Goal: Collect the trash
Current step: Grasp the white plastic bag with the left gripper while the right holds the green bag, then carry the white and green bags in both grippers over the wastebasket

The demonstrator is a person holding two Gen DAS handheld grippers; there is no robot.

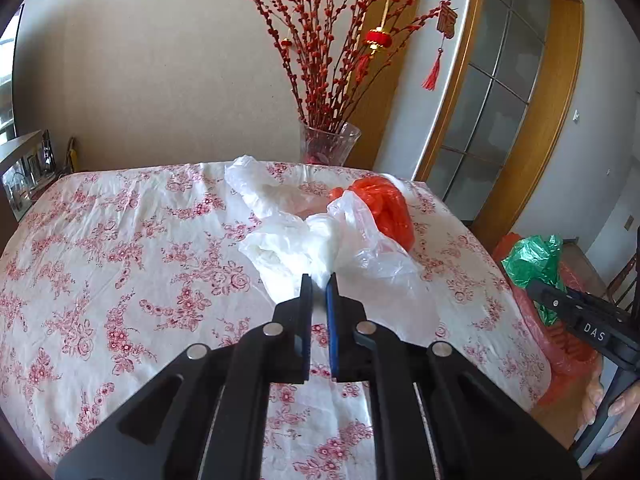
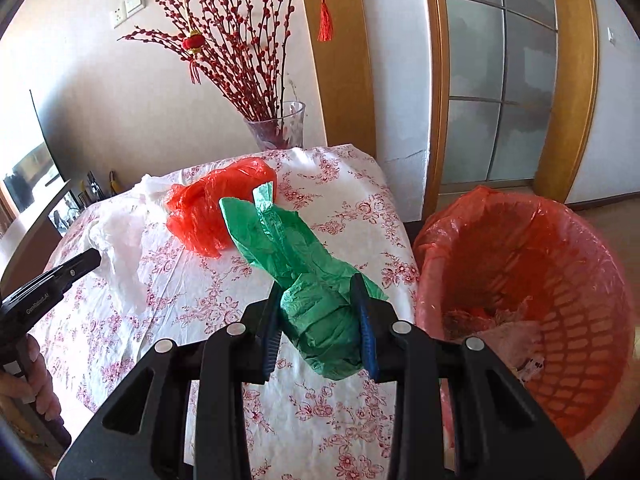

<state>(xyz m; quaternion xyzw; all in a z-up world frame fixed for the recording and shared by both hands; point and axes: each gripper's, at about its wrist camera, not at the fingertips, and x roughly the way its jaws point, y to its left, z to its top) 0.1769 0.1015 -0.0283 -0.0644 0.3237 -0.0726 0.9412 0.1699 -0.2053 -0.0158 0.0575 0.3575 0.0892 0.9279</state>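
in the left wrist view, the left gripper [image 1: 320, 280] is seen at lower centre with its jaws drawn nearly together, pinched on a fold of the white plastic bag [image 1: 320, 240], which lies crumpled on the floral tablecloth [image 1: 120, 260] at centre frame. an orange bag [image 1: 384, 208] rests just behind it, right of centre. in the right wrist view, the right gripper [image 2: 320, 312] is held at lower centre, its jaws part-way apart and clamped on a bunched green bag [image 2: 316, 312], which trails toward the upper left across the cloth. a red bin [image 2: 560, 280] lined with red plastic is seen at right, beside the table edge. a glass vase [image 2: 280, 128] of red branches stands at the table's far end.
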